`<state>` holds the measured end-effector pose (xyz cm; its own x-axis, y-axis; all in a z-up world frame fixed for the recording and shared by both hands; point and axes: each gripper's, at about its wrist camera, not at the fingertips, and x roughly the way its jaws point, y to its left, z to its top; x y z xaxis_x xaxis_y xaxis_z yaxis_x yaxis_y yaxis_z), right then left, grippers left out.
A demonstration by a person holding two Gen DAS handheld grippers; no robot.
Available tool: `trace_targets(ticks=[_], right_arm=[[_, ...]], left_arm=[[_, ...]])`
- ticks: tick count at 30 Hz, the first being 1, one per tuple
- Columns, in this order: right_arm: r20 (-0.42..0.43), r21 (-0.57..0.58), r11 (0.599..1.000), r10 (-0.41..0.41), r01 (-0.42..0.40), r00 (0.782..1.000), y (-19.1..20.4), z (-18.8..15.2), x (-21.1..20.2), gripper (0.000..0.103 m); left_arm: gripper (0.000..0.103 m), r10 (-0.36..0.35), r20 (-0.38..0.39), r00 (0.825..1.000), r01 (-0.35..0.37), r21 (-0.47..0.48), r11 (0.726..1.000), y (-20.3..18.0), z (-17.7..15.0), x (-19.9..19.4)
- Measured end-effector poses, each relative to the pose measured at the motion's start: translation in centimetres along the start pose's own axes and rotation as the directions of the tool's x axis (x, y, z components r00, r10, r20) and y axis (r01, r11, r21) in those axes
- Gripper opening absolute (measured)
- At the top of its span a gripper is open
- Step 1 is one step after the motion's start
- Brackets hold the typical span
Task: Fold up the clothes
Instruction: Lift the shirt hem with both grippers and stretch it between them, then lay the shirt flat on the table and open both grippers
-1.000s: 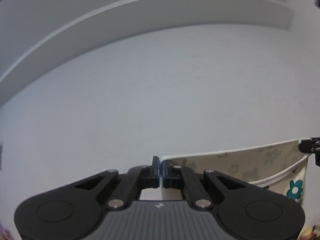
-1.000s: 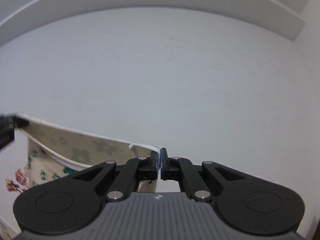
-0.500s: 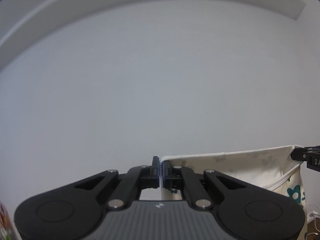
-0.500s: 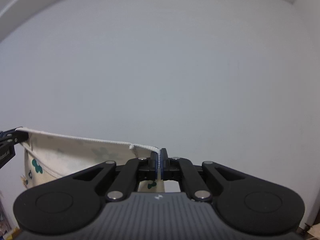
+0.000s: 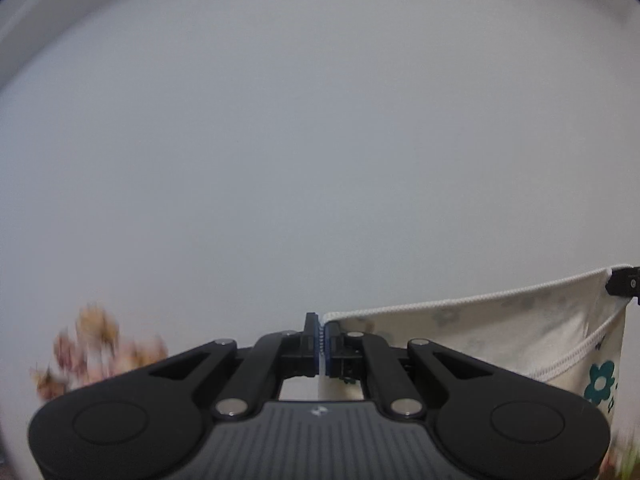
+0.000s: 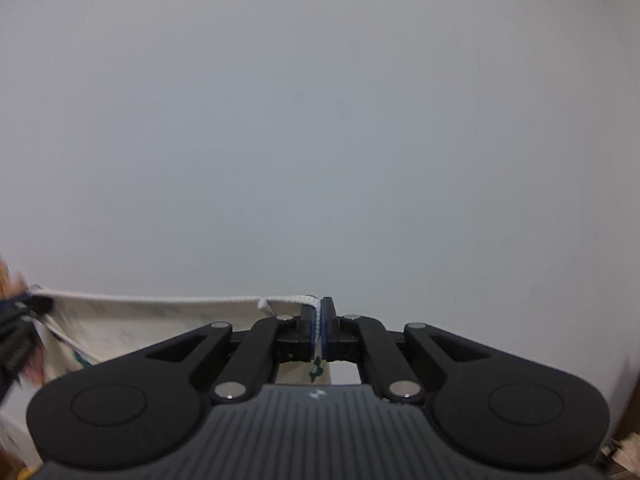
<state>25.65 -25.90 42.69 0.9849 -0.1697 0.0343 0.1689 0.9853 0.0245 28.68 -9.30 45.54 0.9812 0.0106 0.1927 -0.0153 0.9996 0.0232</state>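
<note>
Plain grey wall fills the background; left gripper and right gripper, both clamped closed, stretch a cream floral garment between them, toward 3 o'clock from the left gripper.

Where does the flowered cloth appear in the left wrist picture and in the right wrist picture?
Left wrist view: the flowered cloth is at the lower right, stretched from the left hand-held gripper to the right edge.
Right wrist view: the cloth is at the lower left, stretched from the right hand-held gripper to the left edge.
Shared landmark: its white corded top hem.
</note>
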Motion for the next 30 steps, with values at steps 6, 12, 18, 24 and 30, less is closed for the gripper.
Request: trace_targets(ticks=[6,12,18,24,30], right_arm=[[0.216,-0.13,0.991,0.053,-0.025,0.975,0.9,1.4,-5.3,0.002],[0.065,-0.368,0.924,0.14,-0.107,0.988,1.6,-10.8,-8.4,0.002],[-0.261,-0.418,0.84,0.253,-0.345,0.932,0.7,-30.2,-15.7,0.002],[-0.479,-0.31,0.828,0.289,-0.467,0.829,0.2,-38.0,-22.7,0.002],[-0.566,-0.248,0.827,0.298,-0.504,0.768,-1.0,-38.1,-28.0,0.002]], left_arm=[[0.002,-0.045,0.185,0.982,0.029,0.089,0.996,0.3,0.2,-7.5],[0.002,-0.163,0.038,0.986,0.136,0.391,0.91,-0.5,-13.6,-16.5],[0.001,-0.244,-0.374,0.895,0.405,0.445,0.799,0.0,-31.1,-28.5],[0.001,-0.23,-0.658,0.717,0.508,0.269,0.818,6.4,-40.0,-32.2],[0.001,-0.211,-0.69,0.692,0.497,0.244,0.833,5.9,-37.7,-33.5]])
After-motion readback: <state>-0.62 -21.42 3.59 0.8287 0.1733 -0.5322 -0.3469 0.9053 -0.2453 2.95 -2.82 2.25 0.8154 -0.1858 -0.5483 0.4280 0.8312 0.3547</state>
